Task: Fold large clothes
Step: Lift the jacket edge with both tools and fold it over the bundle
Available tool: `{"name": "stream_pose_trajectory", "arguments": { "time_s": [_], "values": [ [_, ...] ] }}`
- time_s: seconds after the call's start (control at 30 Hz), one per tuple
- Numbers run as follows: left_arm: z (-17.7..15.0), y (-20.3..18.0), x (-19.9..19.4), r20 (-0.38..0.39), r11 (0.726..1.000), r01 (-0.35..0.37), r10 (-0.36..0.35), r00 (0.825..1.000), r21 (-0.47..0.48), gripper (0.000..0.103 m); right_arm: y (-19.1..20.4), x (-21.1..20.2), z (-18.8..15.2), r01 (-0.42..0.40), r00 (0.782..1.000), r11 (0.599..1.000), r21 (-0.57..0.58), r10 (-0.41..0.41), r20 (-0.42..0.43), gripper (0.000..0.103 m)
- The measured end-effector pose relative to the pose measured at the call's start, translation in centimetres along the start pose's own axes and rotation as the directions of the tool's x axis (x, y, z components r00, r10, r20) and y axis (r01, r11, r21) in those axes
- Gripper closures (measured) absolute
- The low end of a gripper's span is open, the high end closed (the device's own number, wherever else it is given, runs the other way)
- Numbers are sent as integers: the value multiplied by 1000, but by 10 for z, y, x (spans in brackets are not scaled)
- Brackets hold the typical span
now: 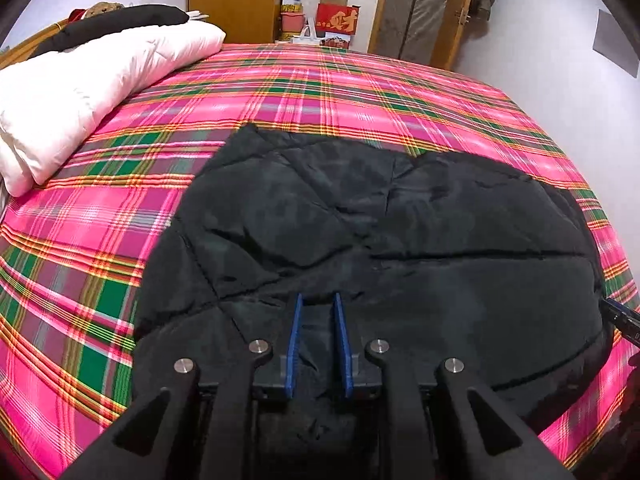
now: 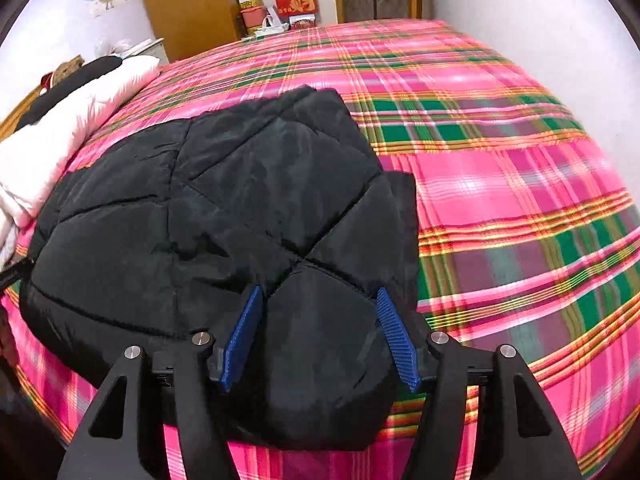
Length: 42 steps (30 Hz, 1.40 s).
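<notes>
Black fabric is being pinched between the nearly closed pads of the left gripper point(image 1: 318, 344), while the right gripper point(image 2: 320, 336) is being held wide open astride a puffy fold, unpressed. The jacket point(image 2: 224, 208) is lying folded near the bed's point(image 2: 520, 200) near edge, its long axis running left-right between both grippers.
</notes>
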<state>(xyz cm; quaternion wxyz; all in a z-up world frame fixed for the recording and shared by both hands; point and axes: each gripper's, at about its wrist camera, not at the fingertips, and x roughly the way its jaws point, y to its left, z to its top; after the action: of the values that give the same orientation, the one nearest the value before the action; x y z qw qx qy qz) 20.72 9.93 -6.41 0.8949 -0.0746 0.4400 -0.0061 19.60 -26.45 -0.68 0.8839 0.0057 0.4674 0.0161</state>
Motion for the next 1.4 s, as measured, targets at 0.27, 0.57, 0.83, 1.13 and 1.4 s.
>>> {"name": "stream_pose_trajectory", "arguments": {
  "time_s": [0.27,0.57,0.83,1.13,1.4],
  "values": [
    [3,20,-30,74,999,-35,37,997,-31,85,4,-25,1,34,997,999,-30,-32,71,43],
    [-5,85,3,-16,986,-76,75,997,-146,82,-29,7,-6,-15,1000,996,83,15,-2,33],
    [-8,88,11,-10,986,-25,24,1000,-166,82,-41,17,-4,-68,997,988,140,73,-31,32],
    [-17,121,29,-33,953,55,-67,997,-297,47,-51,33,-10,-128,987,972,195,144,-67,28],
    [-5,105,56,-63,952,119,-141,988,-281,50,-59,58,1,-183,975,959,215,205,-87,26]
  ]
}}
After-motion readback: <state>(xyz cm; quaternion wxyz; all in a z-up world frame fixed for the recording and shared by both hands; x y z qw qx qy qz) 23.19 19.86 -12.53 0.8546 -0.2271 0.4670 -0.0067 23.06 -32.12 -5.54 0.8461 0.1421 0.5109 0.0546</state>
